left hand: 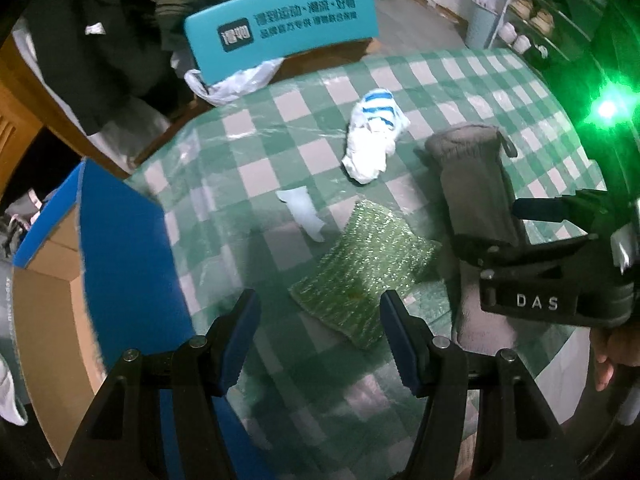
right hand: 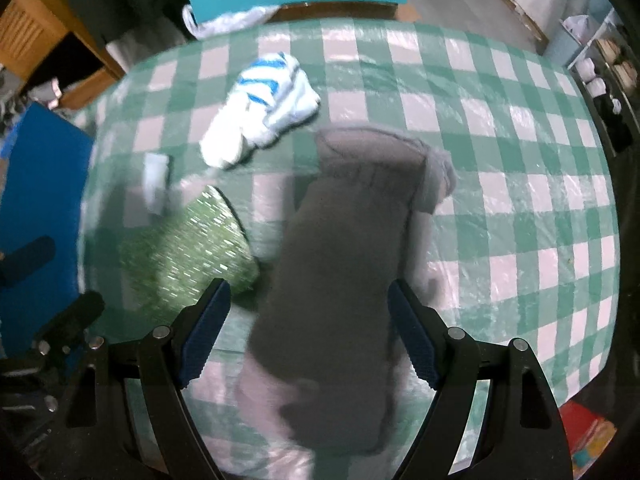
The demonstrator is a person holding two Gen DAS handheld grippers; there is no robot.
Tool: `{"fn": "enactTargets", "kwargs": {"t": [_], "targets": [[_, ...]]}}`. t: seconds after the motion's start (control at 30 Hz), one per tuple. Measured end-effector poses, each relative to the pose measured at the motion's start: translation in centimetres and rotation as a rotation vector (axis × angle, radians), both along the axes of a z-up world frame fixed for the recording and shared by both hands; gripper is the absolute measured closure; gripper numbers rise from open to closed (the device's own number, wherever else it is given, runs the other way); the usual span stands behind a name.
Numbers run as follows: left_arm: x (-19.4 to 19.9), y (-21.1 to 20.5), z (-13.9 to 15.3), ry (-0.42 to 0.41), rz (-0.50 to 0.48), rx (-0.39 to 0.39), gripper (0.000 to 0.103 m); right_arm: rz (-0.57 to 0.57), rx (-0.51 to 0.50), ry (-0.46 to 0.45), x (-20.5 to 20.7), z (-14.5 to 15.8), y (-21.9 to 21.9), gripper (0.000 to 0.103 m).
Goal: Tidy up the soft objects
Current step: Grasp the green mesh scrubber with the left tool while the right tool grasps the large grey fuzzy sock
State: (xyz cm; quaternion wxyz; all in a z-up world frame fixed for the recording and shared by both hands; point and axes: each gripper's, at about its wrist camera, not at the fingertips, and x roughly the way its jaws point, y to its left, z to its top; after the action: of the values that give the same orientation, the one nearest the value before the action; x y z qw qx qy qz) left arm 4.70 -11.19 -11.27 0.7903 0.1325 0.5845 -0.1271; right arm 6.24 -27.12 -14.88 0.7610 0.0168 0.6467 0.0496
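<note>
Soft objects (left hand: 374, 136) lie scattered on a green-checked tablecloth (left hand: 460, 76) beside a chair (left hand: 280, 32).

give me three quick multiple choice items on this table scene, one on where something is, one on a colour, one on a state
1. What lies between the right tool fingers?
A. grey cloth
B. green sponge pad
C. striped cloth

2. What colour are the stripes on the white cloth?
A. red
B. blue
C. black

3. How do the left tool jaws stand?
A. shut on the green pad
B. shut on nothing
C. open, holding nothing

Answers:
1 A: the grey cloth runs up between the fingers in the right wrist view.
2 B: blue bands cross its top end.
3 C: the fingers stand apart above the near edge of the glittery green pad, with the checked tablecloth showing between them.
</note>
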Motion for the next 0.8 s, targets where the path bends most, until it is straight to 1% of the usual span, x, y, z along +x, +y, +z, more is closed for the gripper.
{"fn": "enactTargets", "kwargs": {"t": [0.13,0.23,0.3,0.37,0.43,0.5,0.63,0.8], "targets": [[0.4,-0.8,-1.1,0.028,-0.013,0.001,0.04,-0.001,-0.042,0.026,-0.2,-1.0,-1.0,0.023],[0.6,-1.5,-1.9,0.055,-0.027,-0.008,0.039,-0.016,-0.041,0.046,-0.4,-1.5,-2.3,0.022],[0.7,-1.9,-2.3,0.066,-0.031,-0.013,0.027,-0.025,-0.044,0.048,-0.4,-1.6,-3.0,0.022],[0.8,-2.2,-2.6,0.07,-0.034,-0.02,0.026,-0.041,-0.035,0.046,-0.5,-1.6,-3.9,0.022],[0.9,-2.6,-3.1,0.087,-0.044,-0.029,0.026,-0.07,0.016,0.029,-0.4,-1.1,-4.8,0.022],[1.1,-3.0,-3.5,0.096,-0.046,-0.029,0.026,-0.087,0.038,0.016,-0.4,-0.7,-5.4,0.022],[1.4,-3.5,-4.5,0.116,-0.047,-0.019,0.026,-0.098,0.037,0.001,-0.2,-0.7,-5.8,0.022],[1.5,-3.9,-5.8,0.129,-0.061,0.013,0.025,-0.085,0.005,0.026,0.6,-2.0,-4.9,0.022]]}}
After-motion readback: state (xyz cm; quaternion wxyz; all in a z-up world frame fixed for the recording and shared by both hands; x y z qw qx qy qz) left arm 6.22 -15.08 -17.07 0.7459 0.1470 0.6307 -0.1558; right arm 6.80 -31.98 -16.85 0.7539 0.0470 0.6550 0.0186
